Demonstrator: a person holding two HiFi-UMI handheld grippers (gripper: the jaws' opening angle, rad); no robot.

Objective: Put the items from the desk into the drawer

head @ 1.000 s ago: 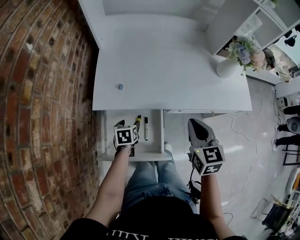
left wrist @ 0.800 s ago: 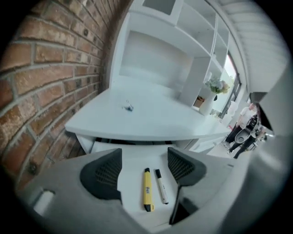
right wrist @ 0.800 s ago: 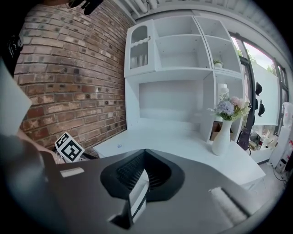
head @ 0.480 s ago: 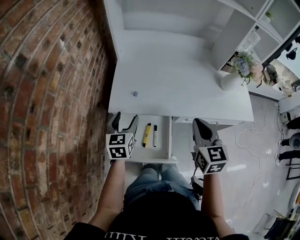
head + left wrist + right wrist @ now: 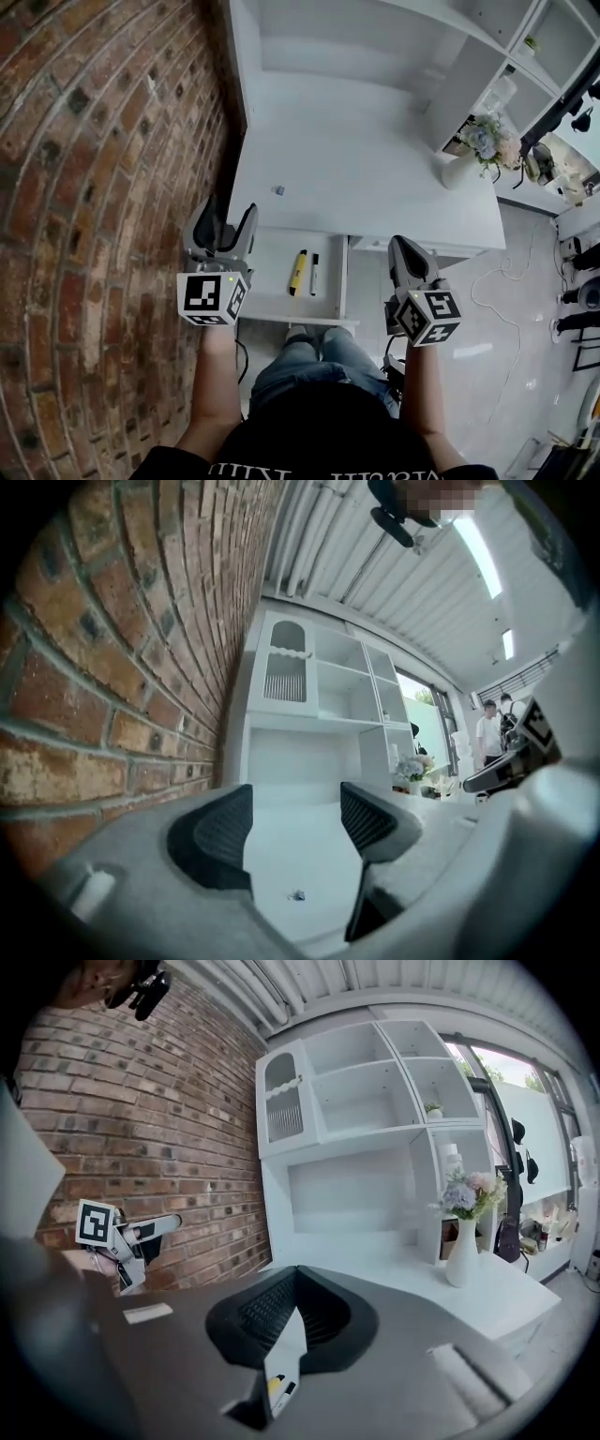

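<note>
A small blue-grey clip [image 5: 277, 189] lies on the white desk [image 5: 375, 178], toward its left side. Below the desk's front edge the drawer [image 5: 281, 311] is pulled out, and a yellow marker [image 5: 298, 272] and a black pen [image 5: 314, 274] lie inside. My left gripper [image 5: 223, 220] hangs left of the drawer at desk height; its jaws have just been closing a little but stand open with nothing between them. In the left gripper view the clip [image 5: 296, 894] shows on the desk beyond the left gripper [image 5: 291, 832]. My right gripper [image 5: 401, 246] is shut and empty, right of the drawer.
A brick wall [image 5: 103, 187] runs close along the left. A white vase of flowers [image 5: 459, 167] stands at the desk's right edge, and white shelves [image 5: 487, 56] rise behind. The person's legs [image 5: 309, 361] sit under the drawer.
My left gripper has risen out of the drawer to desk height and swung left, leaving the yellow marker lying in the drawer. The right gripper has lifted slightly.
</note>
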